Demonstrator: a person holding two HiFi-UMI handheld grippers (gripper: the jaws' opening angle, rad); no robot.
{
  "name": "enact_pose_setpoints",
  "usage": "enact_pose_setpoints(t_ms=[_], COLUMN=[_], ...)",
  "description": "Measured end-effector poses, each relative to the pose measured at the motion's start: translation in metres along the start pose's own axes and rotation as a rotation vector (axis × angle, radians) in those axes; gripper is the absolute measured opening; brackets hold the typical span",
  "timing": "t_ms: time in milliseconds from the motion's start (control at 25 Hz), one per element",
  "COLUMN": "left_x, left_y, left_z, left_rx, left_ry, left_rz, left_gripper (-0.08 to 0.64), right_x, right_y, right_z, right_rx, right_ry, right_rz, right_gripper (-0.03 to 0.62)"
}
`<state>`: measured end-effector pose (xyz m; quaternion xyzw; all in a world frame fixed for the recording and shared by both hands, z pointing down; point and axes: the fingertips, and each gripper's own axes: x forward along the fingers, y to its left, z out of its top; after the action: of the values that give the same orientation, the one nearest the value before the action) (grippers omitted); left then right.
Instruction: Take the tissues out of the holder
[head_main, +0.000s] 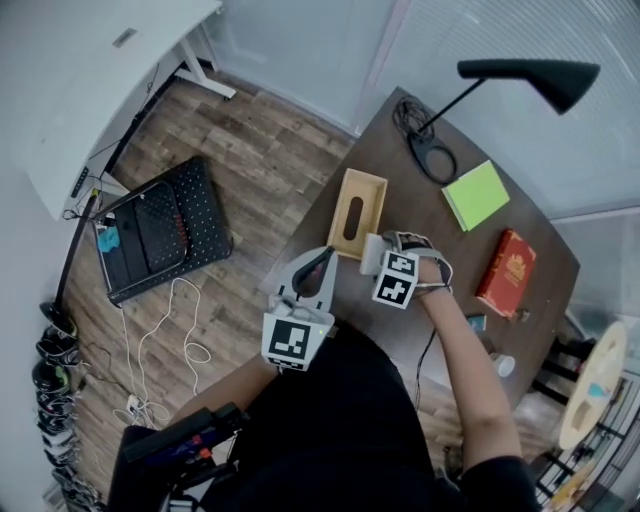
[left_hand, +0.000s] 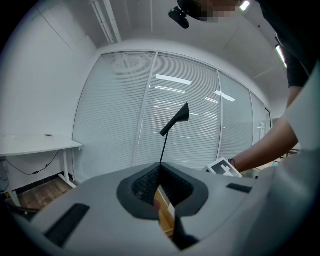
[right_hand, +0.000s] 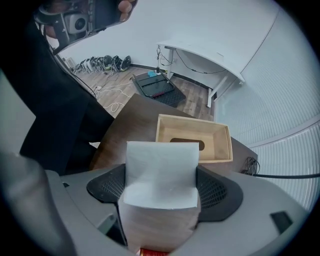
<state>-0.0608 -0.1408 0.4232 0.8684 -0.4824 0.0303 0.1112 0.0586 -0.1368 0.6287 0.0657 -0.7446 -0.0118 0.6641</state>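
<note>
The right gripper (head_main: 378, 248) is clamped on a stack of white folded tissues (head_main: 371, 255), just below the light wooden box-shaped tissue holder (head_main: 360, 198) in the middle of the head view. That view shows only a small white patch at the jaw tips. The right gripper view fills in the rest: the right gripper (right_hand: 160, 181) has its two dark pads pressed against either side of the tissues (right_hand: 160, 170), and the top sheet stands up above them. Beyond, the holder (right_hand: 216, 144) lies open side up on the dark brown table (right_hand: 125, 132), its oval slot showing in the floor and its inside bare.

The left gripper (head_main: 325, 255) sits at the table's near edge, just left of the right one, with its jaw tips drawn together. In its own view the left gripper (left_hand: 161, 172) points up at the window blinds and grips nothing. Only a sliver of the holder (left_hand: 164, 207) shows through the narrow gap.

Only the head view shows the lime-green notepad (head_main: 476, 194) and the red book (head_main: 507, 272) to the right. The black desk lamp (head_main: 530, 75) appears there and in the left gripper view (left_hand: 175, 120).
</note>
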Motion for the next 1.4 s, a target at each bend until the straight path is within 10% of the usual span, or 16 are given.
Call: enact_pose_setpoints(t_ms=[1400], left_x=[0.017], left_y=[-0.109], left_z=[-0.005], left_rx=[0.014], left_ry=[-0.006], left_rz=[-0.033], left_gripper=[-0.002], right_x=[-0.013], right_y=[0.030], right_z=[-0.094], right_rx=[0.067], right_ry=[-0.026], right_rz=[0.005], right_gripper=[0.437])
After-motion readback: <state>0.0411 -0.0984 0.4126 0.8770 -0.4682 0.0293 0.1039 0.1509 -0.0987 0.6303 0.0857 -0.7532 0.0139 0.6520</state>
